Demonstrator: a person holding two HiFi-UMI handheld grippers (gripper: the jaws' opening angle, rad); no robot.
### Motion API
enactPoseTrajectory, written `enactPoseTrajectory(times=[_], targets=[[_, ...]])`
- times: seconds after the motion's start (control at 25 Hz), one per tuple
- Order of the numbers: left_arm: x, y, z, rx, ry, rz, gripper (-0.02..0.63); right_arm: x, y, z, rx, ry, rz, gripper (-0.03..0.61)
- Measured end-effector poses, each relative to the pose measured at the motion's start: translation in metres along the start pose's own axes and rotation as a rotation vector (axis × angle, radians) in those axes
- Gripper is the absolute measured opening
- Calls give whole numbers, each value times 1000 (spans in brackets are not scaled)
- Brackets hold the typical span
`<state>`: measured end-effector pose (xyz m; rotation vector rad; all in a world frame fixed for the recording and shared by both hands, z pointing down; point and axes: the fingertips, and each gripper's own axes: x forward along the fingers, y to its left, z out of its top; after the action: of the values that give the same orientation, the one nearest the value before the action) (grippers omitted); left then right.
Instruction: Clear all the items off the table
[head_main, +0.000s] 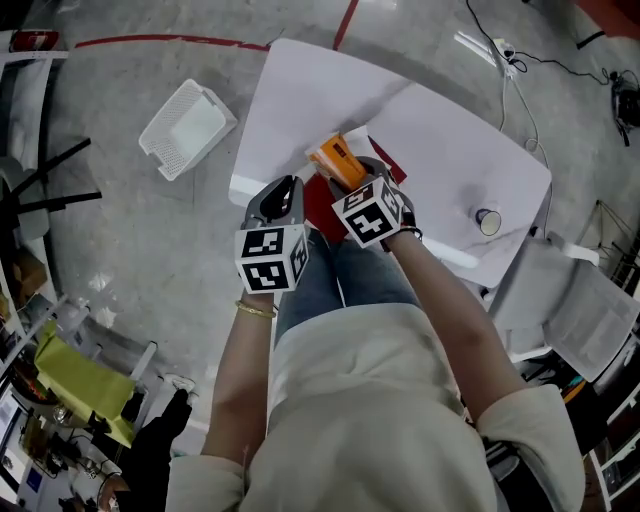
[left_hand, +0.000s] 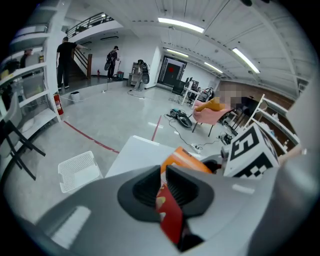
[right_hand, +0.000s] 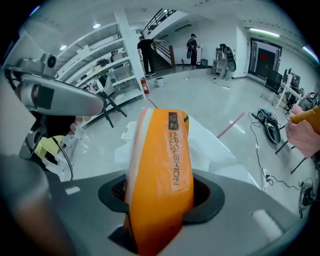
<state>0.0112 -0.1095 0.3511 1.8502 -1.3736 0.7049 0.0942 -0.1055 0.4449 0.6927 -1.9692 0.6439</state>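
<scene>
My left gripper is shut on the edge of a thin red packet, seen pinched between its jaws in the left gripper view. My right gripper is shut on an orange box printed "AIR CUSHION", which stands upright between the pads in the right gripper view. Both grippers hang side by side over the near edge of the white table. The orange box also shows just beyond the left jaws. A small round object stands on the table's right part.
A white mesh basket lies on the grey floor left of the table, also in the left gripper view. Cables run across the floor behind the table. Shelving and chairs stand at the left, and people stand far off.
</scene>
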Motion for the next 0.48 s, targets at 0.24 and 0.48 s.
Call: enactPoseTrajectory(times=[0.24,0.48], targets=[[-20,20,-3,-39,-33,27,38,-9,23,14,-57,-7,12,241],[-49,54,-9,-63,-54,33,35,-10,59,32,-91,2,6,241]])
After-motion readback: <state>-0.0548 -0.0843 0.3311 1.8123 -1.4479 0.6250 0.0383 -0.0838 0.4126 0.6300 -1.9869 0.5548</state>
